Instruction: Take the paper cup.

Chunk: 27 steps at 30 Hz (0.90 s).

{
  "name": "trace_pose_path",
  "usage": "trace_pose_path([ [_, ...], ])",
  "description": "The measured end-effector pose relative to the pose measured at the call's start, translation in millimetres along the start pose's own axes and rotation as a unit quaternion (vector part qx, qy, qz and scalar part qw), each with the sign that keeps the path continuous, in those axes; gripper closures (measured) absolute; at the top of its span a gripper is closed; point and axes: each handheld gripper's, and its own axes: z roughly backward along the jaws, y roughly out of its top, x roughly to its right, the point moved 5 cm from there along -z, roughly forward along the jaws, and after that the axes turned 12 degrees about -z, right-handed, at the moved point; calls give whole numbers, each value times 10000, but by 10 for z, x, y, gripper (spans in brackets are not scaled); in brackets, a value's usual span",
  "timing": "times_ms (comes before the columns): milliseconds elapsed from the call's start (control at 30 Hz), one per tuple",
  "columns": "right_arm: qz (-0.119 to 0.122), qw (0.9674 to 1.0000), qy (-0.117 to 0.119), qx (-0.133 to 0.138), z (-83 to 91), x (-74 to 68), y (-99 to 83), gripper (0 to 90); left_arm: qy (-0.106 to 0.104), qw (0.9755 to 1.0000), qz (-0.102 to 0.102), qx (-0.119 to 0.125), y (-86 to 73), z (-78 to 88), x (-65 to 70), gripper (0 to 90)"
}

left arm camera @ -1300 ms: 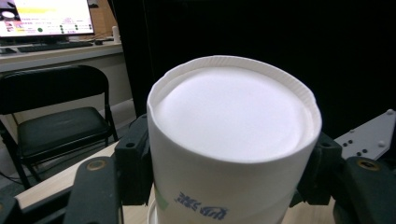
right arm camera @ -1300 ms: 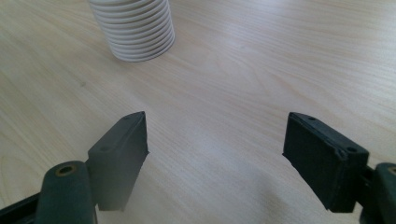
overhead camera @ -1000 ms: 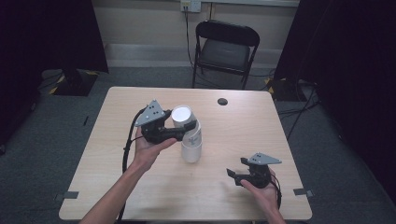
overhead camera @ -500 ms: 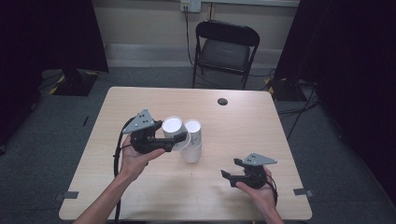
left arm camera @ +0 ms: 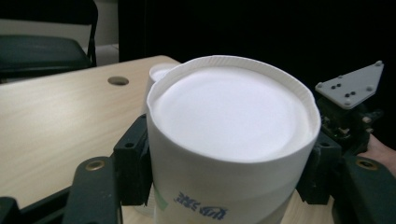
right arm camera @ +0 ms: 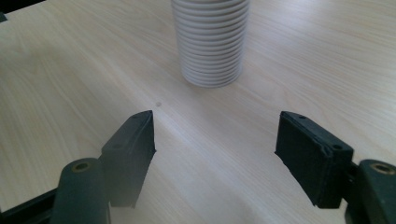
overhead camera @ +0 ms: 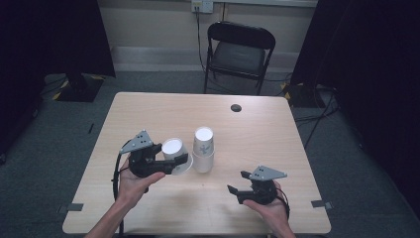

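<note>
Pale wood tabletop (overhead camera: 148,114), mid-span: the left gripper (overhead camera: 174,162) clamps an inverted paper cup (overhead camera: 173,151) just beside the stack of cups (overhead camera: 203,148). Carry it level toward the left edge before setting down. Near the front-right corner, the right gripper (overhead camera: 236,182) hangs spread, empty.

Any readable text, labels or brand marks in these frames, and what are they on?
Nothing can be read.
Blue print with a green patch on the side of the paper cup held in the left gripper: cut off and too blurred to read.
A faint mark on the cup stack: too small.
</note>
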Motion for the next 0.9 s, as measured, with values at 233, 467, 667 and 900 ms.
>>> trace_pose_path([
  [233, 193, 9994, 278, 43, -21, -170, 16, 354, -168, 9989, 430, -60, -178, -106, 43, 347],
  [467, 332, 9979, 523, 170, -123, -328, 112, 406, -301, 9959, 850, 21, -223, -126, 30, 347],
  [667, 477, 9963, 678, 241, -214, -490, 228, 448, -508, 9917, 1176, 103, -250, -127, 51, 347],
  [900, 663, 9940, 819, 297, -339, -625, 271, 501, -777, 9883, 1313, -2, -262, -207, 140, 345],
])
